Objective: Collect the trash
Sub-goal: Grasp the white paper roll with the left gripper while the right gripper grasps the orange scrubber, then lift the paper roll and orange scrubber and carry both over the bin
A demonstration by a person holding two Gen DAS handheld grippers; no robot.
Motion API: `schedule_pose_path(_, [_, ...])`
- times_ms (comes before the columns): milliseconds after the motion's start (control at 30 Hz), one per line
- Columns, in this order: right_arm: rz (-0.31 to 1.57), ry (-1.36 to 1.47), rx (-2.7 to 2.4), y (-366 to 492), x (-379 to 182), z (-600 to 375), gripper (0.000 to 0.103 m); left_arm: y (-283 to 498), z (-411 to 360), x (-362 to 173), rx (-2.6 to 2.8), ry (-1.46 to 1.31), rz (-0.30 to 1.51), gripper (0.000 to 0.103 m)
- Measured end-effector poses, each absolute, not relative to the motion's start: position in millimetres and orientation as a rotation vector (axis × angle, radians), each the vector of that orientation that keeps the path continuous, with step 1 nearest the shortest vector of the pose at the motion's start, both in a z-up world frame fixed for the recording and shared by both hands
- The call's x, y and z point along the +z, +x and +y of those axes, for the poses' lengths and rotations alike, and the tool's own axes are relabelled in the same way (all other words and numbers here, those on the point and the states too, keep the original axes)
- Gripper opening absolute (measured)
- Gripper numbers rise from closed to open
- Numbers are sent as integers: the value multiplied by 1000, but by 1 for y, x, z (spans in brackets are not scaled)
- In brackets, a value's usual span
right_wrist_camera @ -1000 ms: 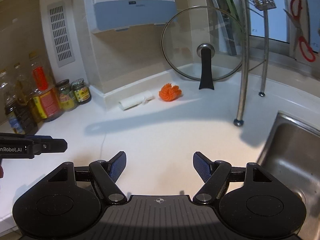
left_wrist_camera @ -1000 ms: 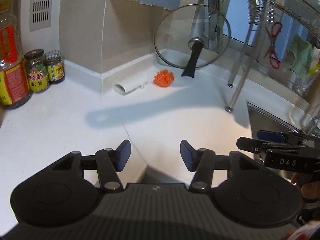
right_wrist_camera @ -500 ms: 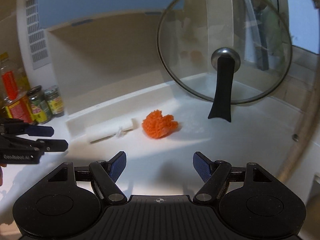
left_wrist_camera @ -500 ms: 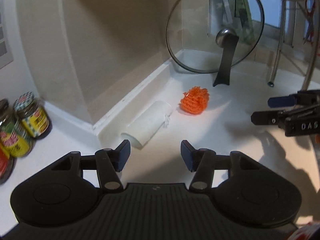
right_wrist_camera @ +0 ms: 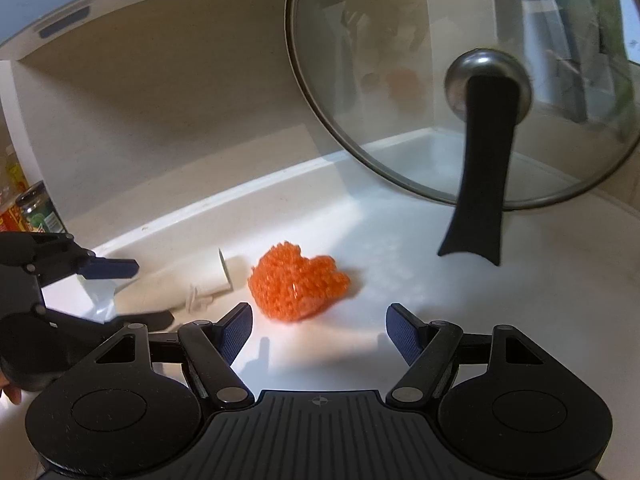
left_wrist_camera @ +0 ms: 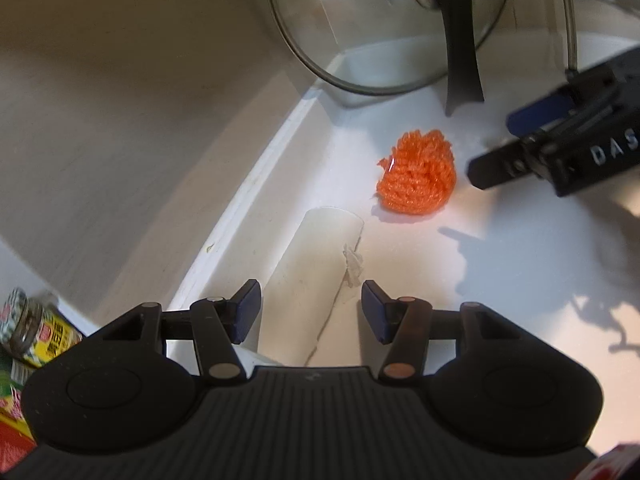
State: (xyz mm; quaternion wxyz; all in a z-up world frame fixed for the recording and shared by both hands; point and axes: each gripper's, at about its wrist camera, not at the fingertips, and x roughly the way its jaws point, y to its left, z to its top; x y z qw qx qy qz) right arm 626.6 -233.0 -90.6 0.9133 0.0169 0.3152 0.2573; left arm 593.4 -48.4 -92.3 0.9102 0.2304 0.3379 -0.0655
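A white paper roll [left_wrist_camera: 316, 264] lies on the white counter [left_wrist_camera: 500, 264] along the foot of the wall. My left gripper [left_wrist_camera: 311, 308] is open, its blue pads on either side of the roll's near end with small gaps, not pressing. An orange mesh ball [left_wrist_camera: 418, 178] sits just past the roll's far end. In the right wrist view, the orange mesh ball [right_wrist_camera: 298, 284] lies just ahead of my open right gripper [right_wrist_camera: 320, 320], slightly left of its middle. The left gripper [right_wrist_camera: 140, 292] shows there around the roll [right_wrist_camera: 180, 284]. The right gripper [left_wrist_camera: 508, 142] appears beside the ball in the left view.
A glass lid [right_wrist_camera: 400, 100] with a black handle [right_wrist_camera: 478, 184] leans in the corner behind the ball. The beige wall [left_wrist_camera: 140, 100] runs close along the roll's left. Jars [left_wrist_camera: 36, 332] stand at the far left, also seen as jars [right_wrist_camera: 38, 212] in the right view.
Both grippers have moved forward and down toward the back wall. The left one now straddles the roll, and the right one has come close to the orange ball. Neither opening has changed.
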Motion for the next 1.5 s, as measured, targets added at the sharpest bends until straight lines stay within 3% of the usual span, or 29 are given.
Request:
schedule_pose_path(433, [667,25,542,664,-112,-210,72,605,-51,-101,-133,547,718,52])
schedule_pose_path(467, [663,23,543,663,-112,-210,66,605,-51,-101,-132,549,719,52])
schedule_pose_path(500, [662,22,546,663,-112,-210,50,606,-52,-101,-133,551,720,51])
schedule_pose_path(733, [631,36,534,652,-107,-220,35,608,-56,-100,-127,552,750,38])
schedule_pose_path(1067, [643,94,520,606,-97,-245,33,571,-51,-83,-164,329,851,35])
schedule_pose_path(1500, [680,137,525,516,-87,-253,32,493,-41,-71,-156,33,854,34])
